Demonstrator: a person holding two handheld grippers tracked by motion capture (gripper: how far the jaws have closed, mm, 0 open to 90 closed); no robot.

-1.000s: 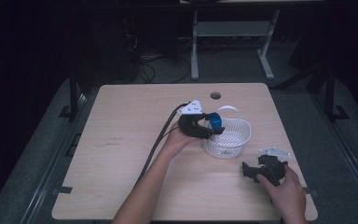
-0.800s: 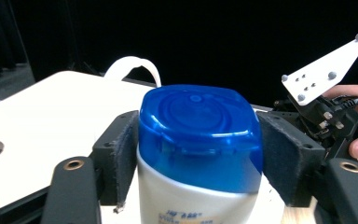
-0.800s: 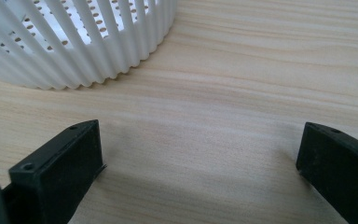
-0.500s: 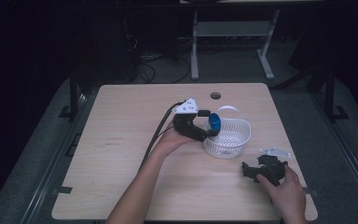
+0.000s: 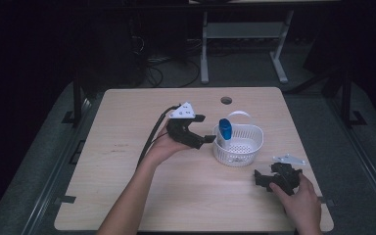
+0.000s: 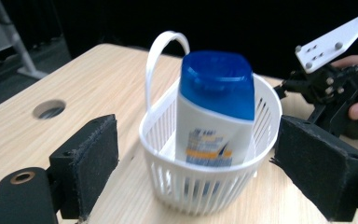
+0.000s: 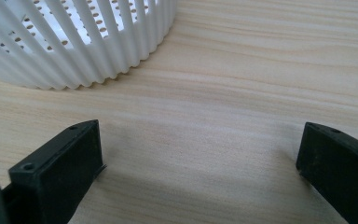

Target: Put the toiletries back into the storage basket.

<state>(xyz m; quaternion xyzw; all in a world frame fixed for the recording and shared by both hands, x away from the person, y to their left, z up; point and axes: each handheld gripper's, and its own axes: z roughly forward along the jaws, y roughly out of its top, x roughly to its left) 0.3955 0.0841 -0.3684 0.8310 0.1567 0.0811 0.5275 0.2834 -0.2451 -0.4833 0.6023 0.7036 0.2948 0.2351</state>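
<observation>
We noted the left gripper (image 5: 206, 139), jaws spread, left of the white basket (image 5: 245, 147) holding a blue-capped bottle (image 5: 224, 129) at frame centre; the right gripper (image 5: 260, 177), jaws spread, rested on the counter (image 5: 127, 127) lower right.

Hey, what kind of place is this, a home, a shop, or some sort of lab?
Probably a lab or recording workspace, not a home: a bare light wooden table with a round cable hole stands in a dark room, loose black cables lie on the floor behind it, and a grey metal stand is beyond.

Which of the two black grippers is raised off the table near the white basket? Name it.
The left gripper: held above the wooden table, facing the white slatted basket; the right gripper rests low.
</observation>
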